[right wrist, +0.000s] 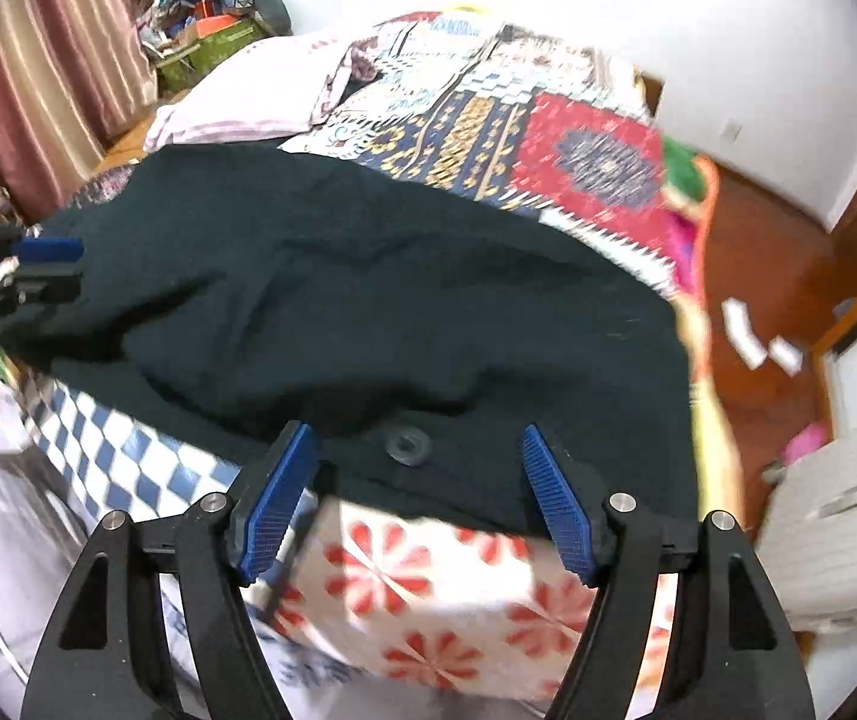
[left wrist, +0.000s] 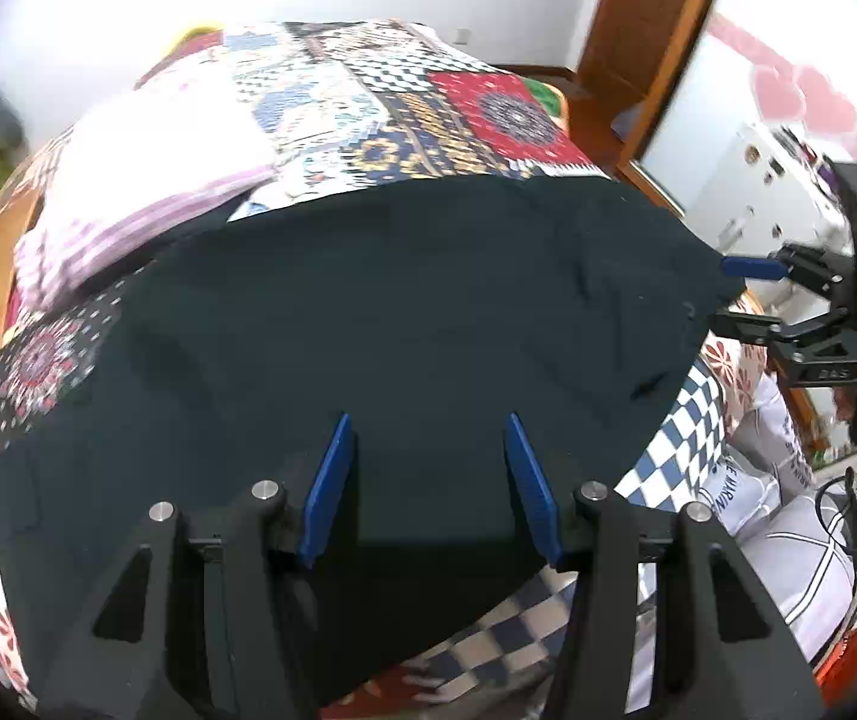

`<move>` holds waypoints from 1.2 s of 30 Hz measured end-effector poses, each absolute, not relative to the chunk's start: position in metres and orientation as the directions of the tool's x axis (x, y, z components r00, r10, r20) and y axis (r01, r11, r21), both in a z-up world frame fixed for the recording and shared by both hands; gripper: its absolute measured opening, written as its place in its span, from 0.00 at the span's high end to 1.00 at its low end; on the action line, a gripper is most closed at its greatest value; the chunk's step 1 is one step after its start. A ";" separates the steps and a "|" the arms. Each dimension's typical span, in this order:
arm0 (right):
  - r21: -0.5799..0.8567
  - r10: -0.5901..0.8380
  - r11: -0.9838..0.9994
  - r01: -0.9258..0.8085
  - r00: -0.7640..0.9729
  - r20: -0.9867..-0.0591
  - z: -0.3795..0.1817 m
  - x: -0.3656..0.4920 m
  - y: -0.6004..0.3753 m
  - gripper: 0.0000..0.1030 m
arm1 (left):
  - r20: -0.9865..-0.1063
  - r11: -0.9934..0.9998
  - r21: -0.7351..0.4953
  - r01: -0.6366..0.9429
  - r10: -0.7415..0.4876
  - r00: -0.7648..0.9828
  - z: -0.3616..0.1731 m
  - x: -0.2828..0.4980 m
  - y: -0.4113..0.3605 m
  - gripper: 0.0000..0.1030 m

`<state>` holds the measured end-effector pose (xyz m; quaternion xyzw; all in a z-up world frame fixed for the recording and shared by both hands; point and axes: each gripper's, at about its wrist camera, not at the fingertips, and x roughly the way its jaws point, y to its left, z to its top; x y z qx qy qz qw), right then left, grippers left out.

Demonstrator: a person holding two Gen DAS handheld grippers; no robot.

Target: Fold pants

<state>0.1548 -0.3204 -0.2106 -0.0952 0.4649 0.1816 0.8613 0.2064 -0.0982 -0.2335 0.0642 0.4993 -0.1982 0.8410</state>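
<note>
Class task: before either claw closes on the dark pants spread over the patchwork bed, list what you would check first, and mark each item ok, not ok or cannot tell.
1. Left claw open: ok, blue pads spread above the fabric.
2. Right claw open: ok, pads apart at the waist edge.
3. Pants lying flat: not ok, ridges and wrinkles show.
4. Button between the right pads: ok.
5. Cloth already caught by a pad: cannot tell.
6. Pink pillow apart from the pants: cannot tell; their edges meet in view.
</note>
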 end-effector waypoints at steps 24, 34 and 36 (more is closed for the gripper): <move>-0.062 0.068 0.978 -0.201 0.582 -0.810 -0.248 0.145 -0.376 0.33 | -0.880 0.916 -0.056 0.397 -0.233 0.414 -0.254 0.206 -0.112 0.44; -0.062 0.071 0.981 -0.184 0.638 -0.767 -0.235 0.151 -0.386 0.64 | -0.878 0.918 -0.056 0.392 -0.232 0.418 -0.255 0.205 -0.112 0.44; -0.053 0.076 0.981 -0.185 0.624 -0.778 -0.239 0.155 -0.388 0.64 | -0.877 0.918 -0.057 0.392 -0.233 0.419 -0.255 0.205 -0.112 0.44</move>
